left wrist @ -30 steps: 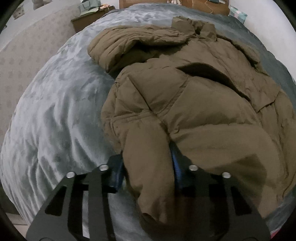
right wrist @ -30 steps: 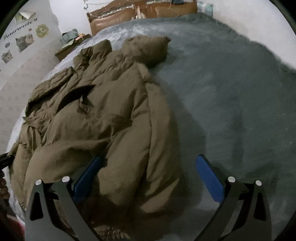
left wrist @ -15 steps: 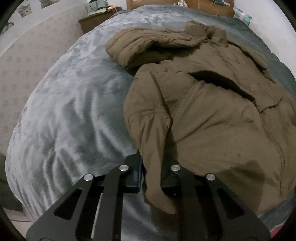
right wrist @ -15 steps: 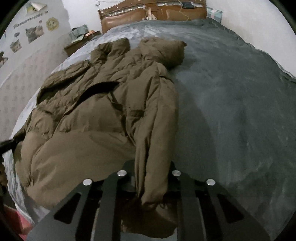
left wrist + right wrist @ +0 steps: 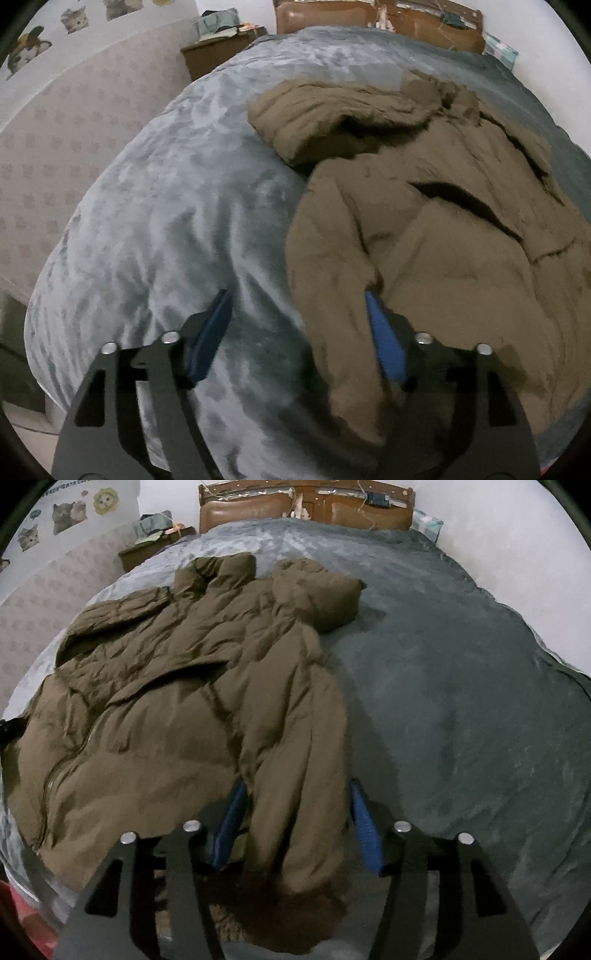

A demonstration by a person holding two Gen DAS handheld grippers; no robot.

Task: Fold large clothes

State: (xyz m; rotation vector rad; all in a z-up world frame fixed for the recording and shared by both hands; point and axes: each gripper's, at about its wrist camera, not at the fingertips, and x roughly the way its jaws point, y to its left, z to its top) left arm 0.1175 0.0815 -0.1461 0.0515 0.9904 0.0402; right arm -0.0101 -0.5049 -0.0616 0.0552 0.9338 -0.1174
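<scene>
Half a second ago both my grippers were pinched tight on the hem of the brown coat (image 5: 436, 236); now both pairs of jaws are opening and the fabric has slipped free of the pads. A second ago the left one was partly closed around the coat's edge and the right one stood wide.

My left gripper (image 5: 295, 325) is spread wide above the grey blanket (image 5: 155, 221). The coat's left edge hangs in the right half of the gap, lying against the right blue pad (image 5: 384, 343), while the left pad has only blanket behind it. I grip nothing there.

My right gripper (image 5: 295, 819) is open to a middling width. The coat's (image 5: 192, 686) right front edge, a thick padded fold, runs down between the two blue pads (image 5: 231, 823) and fills most of the gap. It looks loose rather than squeezed.

The coat lies spread on the bed, collar and hood toward the wooden headboard (image 5: 306, 506), bottom hem toward me.

The hem itself drops below my fingers and is cut off by the gripper frames in both views. Whether the right pads touch the fold I cannot tell; the fabric is blurred there. A dark shape (image 5: 9, 725) at the left edge of the right view is too cropped to identify.
</scene>
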